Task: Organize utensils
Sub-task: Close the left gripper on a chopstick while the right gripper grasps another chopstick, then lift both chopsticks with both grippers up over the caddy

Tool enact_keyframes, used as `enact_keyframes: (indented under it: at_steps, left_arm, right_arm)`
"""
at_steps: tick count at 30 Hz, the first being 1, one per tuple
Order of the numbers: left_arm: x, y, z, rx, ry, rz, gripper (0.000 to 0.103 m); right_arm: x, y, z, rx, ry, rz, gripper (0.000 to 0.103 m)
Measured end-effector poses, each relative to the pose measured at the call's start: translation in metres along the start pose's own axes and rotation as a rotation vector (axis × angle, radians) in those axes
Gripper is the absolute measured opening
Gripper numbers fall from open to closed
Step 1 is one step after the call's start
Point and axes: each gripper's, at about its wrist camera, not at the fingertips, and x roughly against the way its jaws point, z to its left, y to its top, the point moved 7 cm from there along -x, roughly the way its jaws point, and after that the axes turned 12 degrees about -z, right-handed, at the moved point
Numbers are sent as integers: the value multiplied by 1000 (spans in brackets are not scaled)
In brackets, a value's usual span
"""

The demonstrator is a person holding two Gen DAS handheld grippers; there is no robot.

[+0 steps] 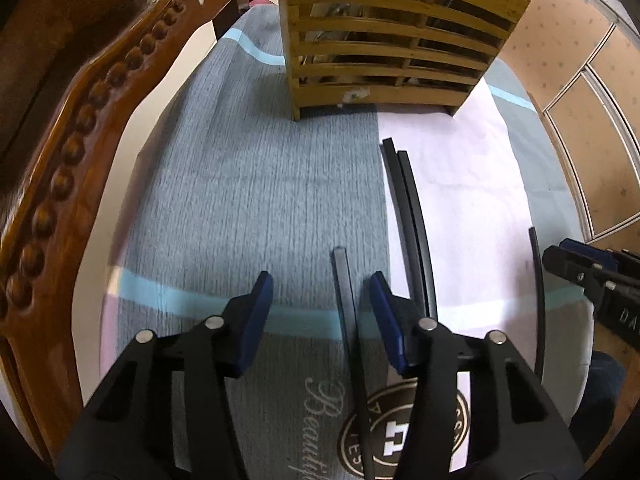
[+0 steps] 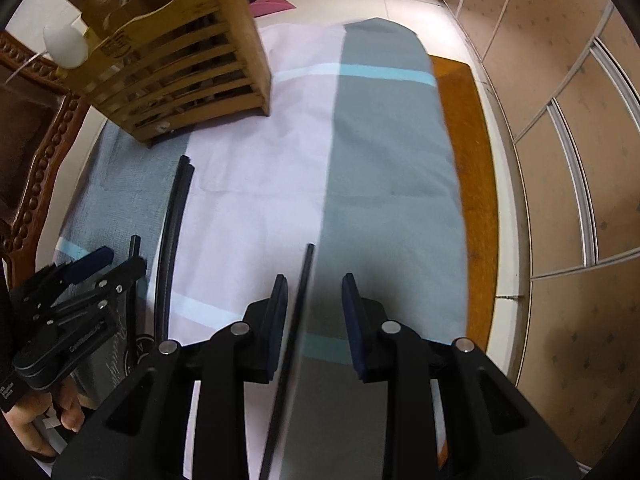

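A slatted bamboo utensil holder stands at the far end of the cloth-covered table; it also shows in the right wrist view. Several black chopsticks lie on the cloth. My left gripper is open, with one black chopstick lying between its fingers near the right finger. A pair of chopsticks lies just to its right, also seen in the right wrist view. My right gripper is open over another chopstick near its left finger; this gripper shows in the left wrist view.
A carved wooden chair stands along the left of the table. The patterned cloth covers the table; its wooden edge shows on the right, with tiled floor and panelled wall beyond. A white object sits beside the holder.
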Motion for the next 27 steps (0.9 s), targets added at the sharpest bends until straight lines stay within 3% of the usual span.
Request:
enact_keyframes:
  at_steps: [5,13,21,23,24,27]
  left_arm:
    - [-8,10,-10,-35,18,1,43]
    - [-13,16,-18,-55,28,-2,50]
    - [-15,13,-23,-58,29,-8,49]
    - [-9,7,-13,-67,18,-20,28]
    - [-7,5,-12,-69,8,-20,10]
    - [-3,5,-11,-50,3,-16,9]
  right_arm:
    - [-12,3,11,30,-9,23,18]
    - [-24,7,12,36,-16,45,18]
    - [-28,12,18,88,-68,42,19]
    - [-29,12,24,109,-81,33,14]
    - [-28,12,28,109,-73,32,10]
    - [-25,12,32,93,-54,31,7]
